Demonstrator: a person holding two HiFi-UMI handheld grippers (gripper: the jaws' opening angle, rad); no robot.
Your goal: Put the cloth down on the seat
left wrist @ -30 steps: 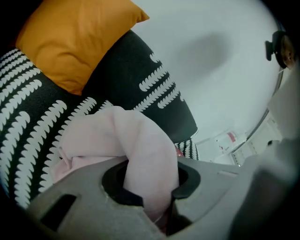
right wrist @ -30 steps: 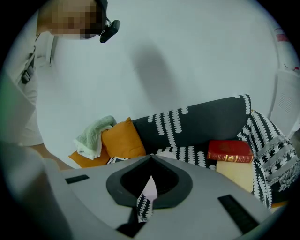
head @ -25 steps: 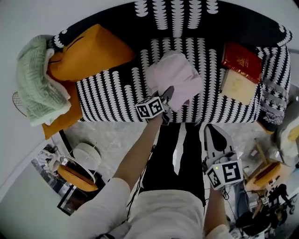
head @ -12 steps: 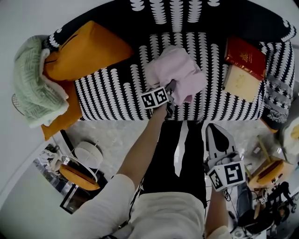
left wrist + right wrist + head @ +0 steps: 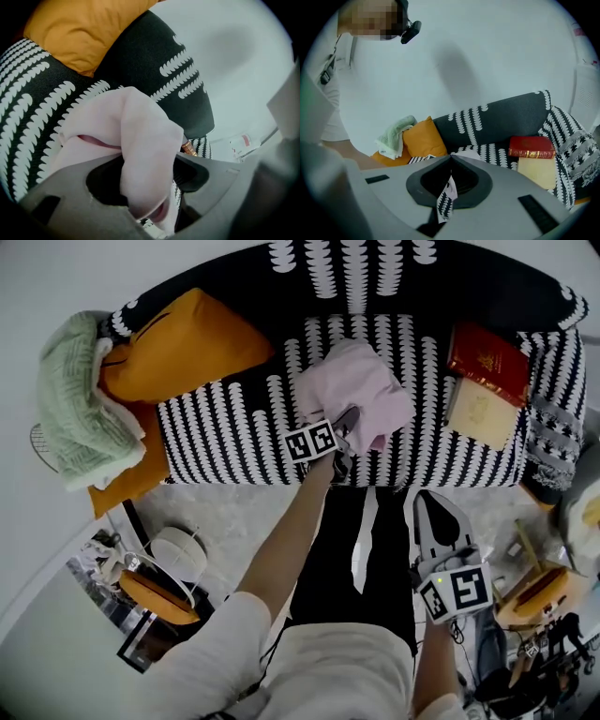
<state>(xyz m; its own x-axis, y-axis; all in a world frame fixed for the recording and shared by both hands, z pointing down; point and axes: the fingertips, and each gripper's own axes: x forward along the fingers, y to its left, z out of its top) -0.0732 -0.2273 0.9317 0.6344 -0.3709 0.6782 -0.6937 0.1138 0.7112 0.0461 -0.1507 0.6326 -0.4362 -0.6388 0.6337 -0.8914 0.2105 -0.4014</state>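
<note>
change: left gripper (image 5: 345, 424) jaws, tighter on the cloth (image 5: 356, 390) a second ago, now opening; a cloth fold hangs loose between them
cloth: bunched mid seat (image 5: 225, 427)
right gripper (image 5: 427, 501): jaws pressed together, empty
counts: 1 cloth, 2 books (image 5: 486, 362), 2 cushions (image 5: 183, 343), 1 towel (image 5: 75, 409)

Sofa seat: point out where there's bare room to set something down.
Widest bare patch: the seat between the orange cushion and the pink cloth. A narrower strip runs between the cloth and the red book and cream book, which crowd the right end.
</note>
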